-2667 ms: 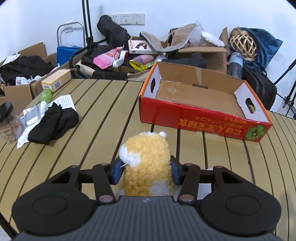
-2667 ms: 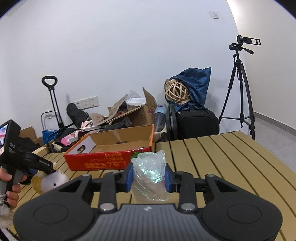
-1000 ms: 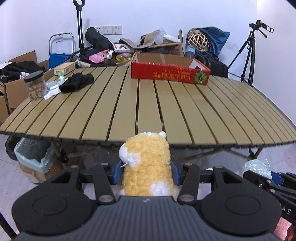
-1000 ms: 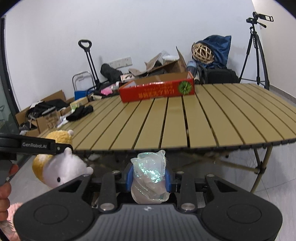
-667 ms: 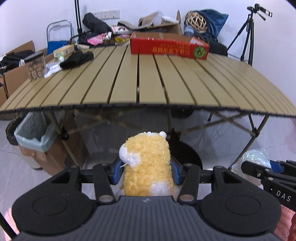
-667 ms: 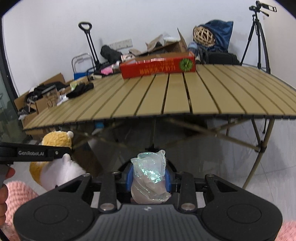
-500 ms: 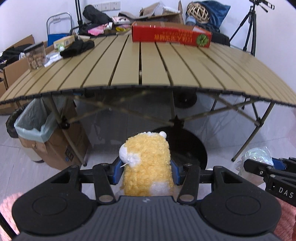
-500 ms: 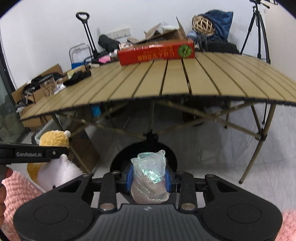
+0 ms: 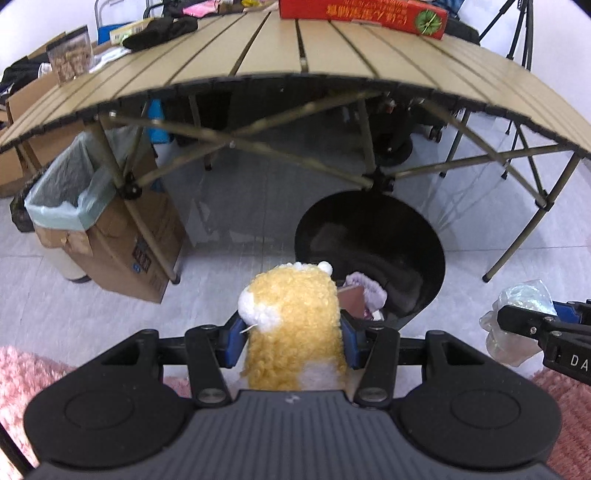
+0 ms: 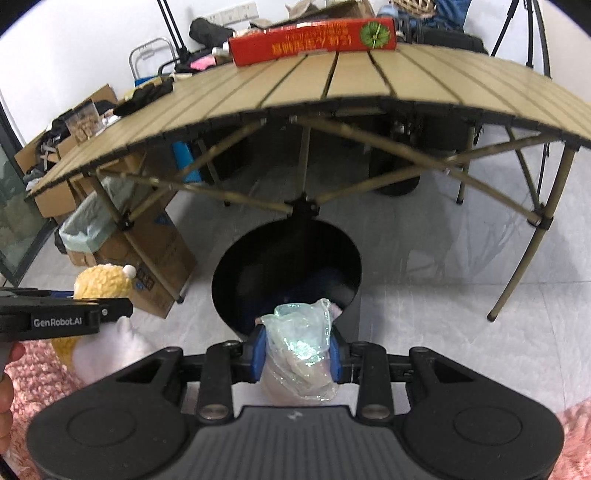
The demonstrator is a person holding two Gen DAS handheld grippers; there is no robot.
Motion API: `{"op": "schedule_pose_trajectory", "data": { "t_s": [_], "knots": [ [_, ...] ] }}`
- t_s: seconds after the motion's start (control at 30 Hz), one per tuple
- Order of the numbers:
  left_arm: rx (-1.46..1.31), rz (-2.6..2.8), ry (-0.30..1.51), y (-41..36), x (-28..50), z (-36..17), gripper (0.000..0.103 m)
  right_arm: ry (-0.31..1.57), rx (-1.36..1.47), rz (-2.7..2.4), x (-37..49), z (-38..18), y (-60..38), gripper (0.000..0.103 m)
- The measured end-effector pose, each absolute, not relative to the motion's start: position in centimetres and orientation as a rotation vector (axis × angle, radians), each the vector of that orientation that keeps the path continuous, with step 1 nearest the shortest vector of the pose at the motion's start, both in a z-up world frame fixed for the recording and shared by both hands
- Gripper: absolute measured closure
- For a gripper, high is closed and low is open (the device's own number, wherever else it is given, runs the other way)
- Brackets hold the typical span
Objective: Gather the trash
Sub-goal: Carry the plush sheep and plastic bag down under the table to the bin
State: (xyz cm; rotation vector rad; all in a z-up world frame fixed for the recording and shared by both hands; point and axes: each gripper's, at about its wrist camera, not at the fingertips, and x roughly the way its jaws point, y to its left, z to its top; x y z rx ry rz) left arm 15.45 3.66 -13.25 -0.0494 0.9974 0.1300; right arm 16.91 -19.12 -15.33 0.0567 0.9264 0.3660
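My left gripper is shut on a yellow and white plush toy, held just before the near rim of a round black bin on the floor under the table. My right gripper is shut on a crumpled clear plastic bag, held at the near rim of the same bin. The bin holds some trash, among it a purple cloth. The plush toy also shows at the left of the right wrist view; the bag shows at the right of the left wrist view.
A slatted folding table stands over the bin, its legs and cross braces around it. A cardboard box with a green liner stands to the left. A red box, black cloth and a jar lie on the table. A pink rug lies underfoot.
Both grippers have come down from table height to below the table edge and closer to the black bin. Each still holds its object.
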Motion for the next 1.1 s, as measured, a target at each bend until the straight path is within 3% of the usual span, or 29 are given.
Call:
{"op": "schedule_pose_trajectory", "data": {
  "t_s": [1.1],
  "knots": [
    [-0.100, 0.228, 1.066, 8.5, 19.3, -16.7, 0.051, 1.014, -0.015, 0.441, 24.5, -19.5, -13.4, 0.071]
  ]
}}
